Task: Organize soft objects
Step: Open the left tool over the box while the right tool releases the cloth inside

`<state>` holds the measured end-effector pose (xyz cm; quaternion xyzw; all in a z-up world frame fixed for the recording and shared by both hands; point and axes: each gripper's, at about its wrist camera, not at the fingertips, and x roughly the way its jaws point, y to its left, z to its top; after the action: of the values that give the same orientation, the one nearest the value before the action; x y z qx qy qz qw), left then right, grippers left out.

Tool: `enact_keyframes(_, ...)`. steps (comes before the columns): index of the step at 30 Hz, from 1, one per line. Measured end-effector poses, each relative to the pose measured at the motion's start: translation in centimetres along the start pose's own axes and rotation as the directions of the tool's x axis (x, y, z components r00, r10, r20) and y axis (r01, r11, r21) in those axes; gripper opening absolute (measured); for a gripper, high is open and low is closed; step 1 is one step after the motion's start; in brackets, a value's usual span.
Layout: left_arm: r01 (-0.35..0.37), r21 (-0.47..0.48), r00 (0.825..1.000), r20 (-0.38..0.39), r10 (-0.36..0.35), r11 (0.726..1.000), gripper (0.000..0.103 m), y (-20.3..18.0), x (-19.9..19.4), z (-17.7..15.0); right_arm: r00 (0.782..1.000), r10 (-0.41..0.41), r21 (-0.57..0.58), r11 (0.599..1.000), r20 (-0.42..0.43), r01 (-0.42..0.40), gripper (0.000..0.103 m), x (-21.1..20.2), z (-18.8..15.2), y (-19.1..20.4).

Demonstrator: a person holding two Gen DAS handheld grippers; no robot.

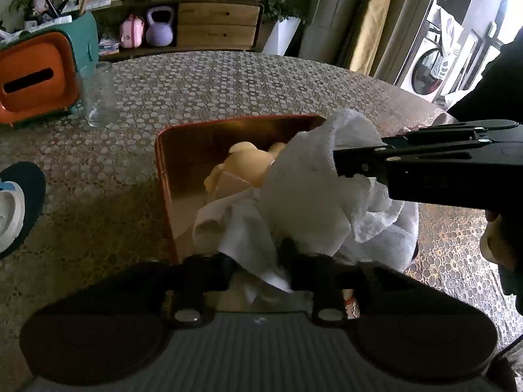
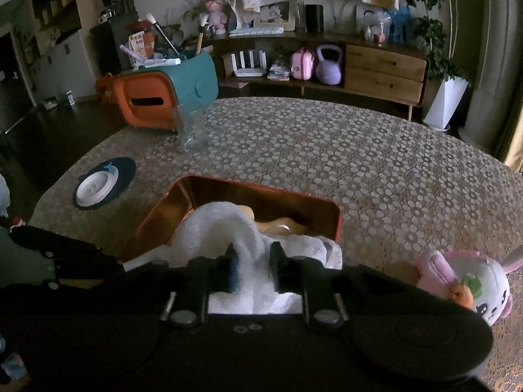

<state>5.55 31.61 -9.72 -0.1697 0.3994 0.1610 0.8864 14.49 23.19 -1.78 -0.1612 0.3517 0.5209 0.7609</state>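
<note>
Over tin (image 2: 338, 220), jaw-pinched cloth (image 2: 251, 254)

Left gripper (image 1: 256, 269) at bottom centre of its own view, fingers part-closed with white cloth (image 1: 304, 202) between them. Right gripper (image 2: 251, 269) low centre in its view, fingers pinching the cloth; in left view it enters from the right edge, level.

1. The tin (image 2: 261, 196) is placed on the table (image 2: 359, 163).
2. A cloth (image 2: 228, 228) and a soft toy (image 1: 248, 166) are held in the tin.
3. A plush rabbit (image 2: 474, 287) is found right of it.
4. A glass jar (image 2: 193, 127) is set behind, to the left.
</note>
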Motion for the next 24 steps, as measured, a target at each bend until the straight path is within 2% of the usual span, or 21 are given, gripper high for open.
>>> enact_keyframes(2,-0.002,-0.002,1.0,0.012,0.002,1.0,0.062,-0.1,-0.4,0.0,1.0,-0.004,-0.001,1.0,0.008,0.004,0.031,-0.3,-0.1,0.0)
enact_keyframes(6,-0.011,0.002,1.0,0.026,0.011,1.0,0.062,-0.3,-1.2,0.2,1.0,0.0,0.006,1.0,0.024,0.0,0.037,-1.4,-0.1,-0.2)
enact_keyframes(8,-0.018,0.004,0.999,0.036,0.018,1.0,0.062,-0.4,-1.7,0.3,0.999,0.003,0.008,1.0,0.034,-0.004,0.045,-2.1,0.0,-0.2)
enact_keyframes(10,-0.026,0.01,0.999,0.047,0.025,1.0,0.062,-0.6,-2.4,0.5,0.999,0.005,0.004,1.0,0.046,-0.005,0.049,-2.8,0.0,-0.1)
enact_keyframes(18,-0.046,0.007,0.994,0.103,0.045,0.999,0.063,-1.5,-5.5,0.8,0.997,0.025,0.003,1.0,0.074,-0.025,0.052,-5.8,-0.1,0.3)
enact_keyframes(24,-0.067,0.018,0.986,0.153,0.063,0.998,0.063,-2.9,-7.8,1.1,0.994,0.029,0.007,1.0,0.109,-0.03,0.059,-8.7,-0.4,0.4)
